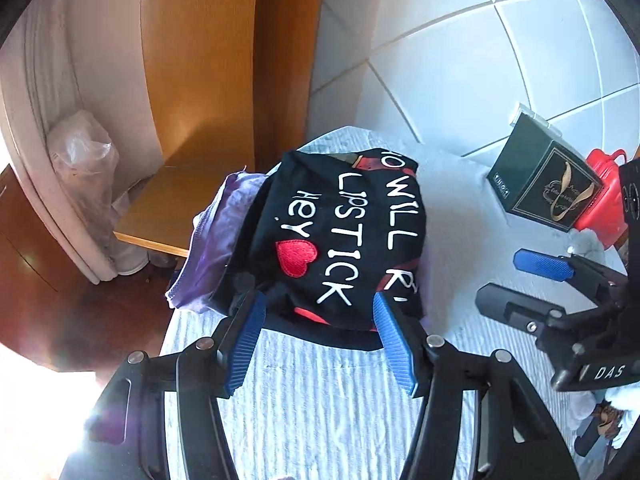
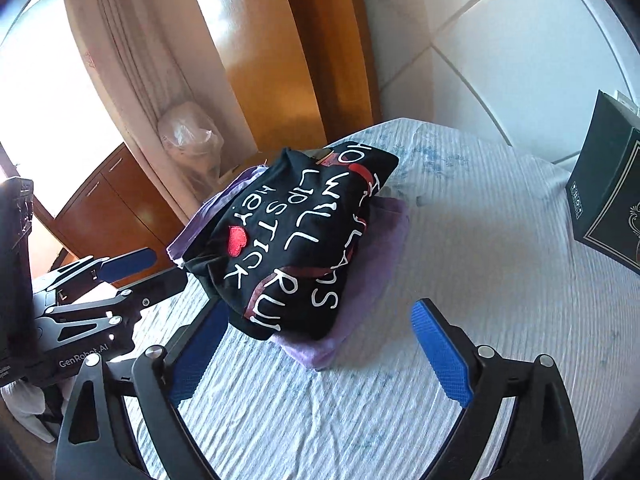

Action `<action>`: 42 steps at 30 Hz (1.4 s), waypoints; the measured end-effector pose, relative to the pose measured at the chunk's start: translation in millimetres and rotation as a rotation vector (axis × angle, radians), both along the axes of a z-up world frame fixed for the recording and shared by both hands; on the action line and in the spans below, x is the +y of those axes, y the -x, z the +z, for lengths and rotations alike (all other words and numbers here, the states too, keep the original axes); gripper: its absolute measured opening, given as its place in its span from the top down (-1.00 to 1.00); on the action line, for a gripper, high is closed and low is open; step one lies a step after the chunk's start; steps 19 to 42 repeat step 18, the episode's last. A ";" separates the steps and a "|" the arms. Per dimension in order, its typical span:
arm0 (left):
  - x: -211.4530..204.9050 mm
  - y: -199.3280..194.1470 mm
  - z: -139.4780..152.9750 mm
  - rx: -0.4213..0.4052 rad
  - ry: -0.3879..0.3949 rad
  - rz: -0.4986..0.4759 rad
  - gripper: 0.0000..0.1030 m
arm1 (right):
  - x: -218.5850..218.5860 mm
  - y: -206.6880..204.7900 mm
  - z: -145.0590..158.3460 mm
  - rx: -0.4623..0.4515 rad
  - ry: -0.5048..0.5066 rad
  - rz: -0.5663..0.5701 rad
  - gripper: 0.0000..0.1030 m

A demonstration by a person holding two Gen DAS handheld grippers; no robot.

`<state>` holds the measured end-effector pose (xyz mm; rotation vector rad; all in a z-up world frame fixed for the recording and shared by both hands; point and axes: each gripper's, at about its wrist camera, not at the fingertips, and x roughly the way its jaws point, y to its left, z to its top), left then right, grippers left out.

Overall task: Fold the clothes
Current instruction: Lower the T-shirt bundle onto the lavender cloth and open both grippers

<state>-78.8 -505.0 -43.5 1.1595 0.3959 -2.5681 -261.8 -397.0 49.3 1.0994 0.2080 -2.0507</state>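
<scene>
The folded black shirt (image 1: 340, 240) lies on a purple garment (image 1: 216, 236) on the white-covered desk (image 1: 320, 400). The left tongs (image 1: 320, 312) stand half open, empty, pads flanking the shirt's near edge, perhaps just touching. The right tongs (image 2: 316, 324) gape wide, empty, just short of the pile.

Daylight flooded both fisheye views. A blown-out white glare patch (image 1: 36, 412) burned the left wrist view's lower left corner, and an overexposed bright window (image 2: 44, 92) washed out the right wrist view's left side. Straight white wall tile joints (image 1: 460, 16) bowed strongly; dark vignettes ringed the corners. Focus stayed fairly sharp.
</scene>
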 end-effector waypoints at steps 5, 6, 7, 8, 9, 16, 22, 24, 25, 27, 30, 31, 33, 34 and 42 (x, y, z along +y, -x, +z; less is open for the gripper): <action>8.0 4.9 -2.6 -0.046 0.031 -0.006 -0.14 | 1.5 -9.0 1.4 -0.005 0.004 -0.008 -0.80; 8.8 4.4 -3.3 -0.049 0.031 -0.007 -0.14 | 1.4 -9.6 1.5 -0.005 0.006 -0.011 -0.80; 9.5 3.9 -3.9 -0.051 0.031 -0.008 -0.14 | 1.3 -10.1 1.4 -0.005 0.007 -0.014 -0.80; 10.0 2.9 -3.9 -0.045 0.031 -0.009 -0.14 | 1.0 -10.2 0.9 -0.005 0.005 -0.016 -0.80; 10.4 2.8 -3.3 -0.040 0.034 -0.009 -0.14 | 0.7 -10.3 0.4 -0.005 0.003 -0.018 -0.80; 14.6 0.7 -0.4 -0.003 0.080 -0.018 -0.14 | 2.5 -8.7 -0.2 0.000 -0.005 -0.032 -0.80; 13.3 1.5 -0.6 -0.004 0.068 -0.015 -0.14 | 3.4 -8.5 -0.1 -0.001 -0.003 -0.035 -0.80; 13.3 1.5 -0.6 -0.004 0.068 -0.015 -0.14 | 3.4 -8.5 -0.1 -0.001 -0.003 -0.035 -0.80; 13.3 1.5 -0.6 -0.004 0.068 -0.015 -0.14 | 3.4 -8.5 -0.1 -0.001 -0.003 -0.035 -0.80; 13.3 1.5 -0.6 -0.004 0.068 -0.015 -0.14 | 3.4 -8.5 -0.1 -0.001 -0.003 -0.035 -0.80; 13.3 1.5 -0.6 -0.004 0.068 -0.015 -0.14 | 3.4 -8.5 -0.1 -0.001 -0.003 -0.035 -0.80; 13.3 1.5 -0.6 -0.004 0.068 -0.015 -0.14 | 3.4 -8.5 -0.1 -0.001 -0.003 -0.035 -0.80; 13.3 1.5 -0.6 -0.004 0.068 -0.015 -0.14 | 3.4 -8.5 -0.1 -0.001 -0.003 -0.035 -0.80; 13.3 1.5 -0.6 -0.004 0.068 -0.015 -0.14 | 3.4 -8.5 -0.1 -0.001 -0.003 -0.035 -0.80; 13.3 1.5 -0.6 -0.004 0.068 -0.015 -0.14 | 3.4 -8.5 -0.1 -0.001 -0.003 -0.035 -0.80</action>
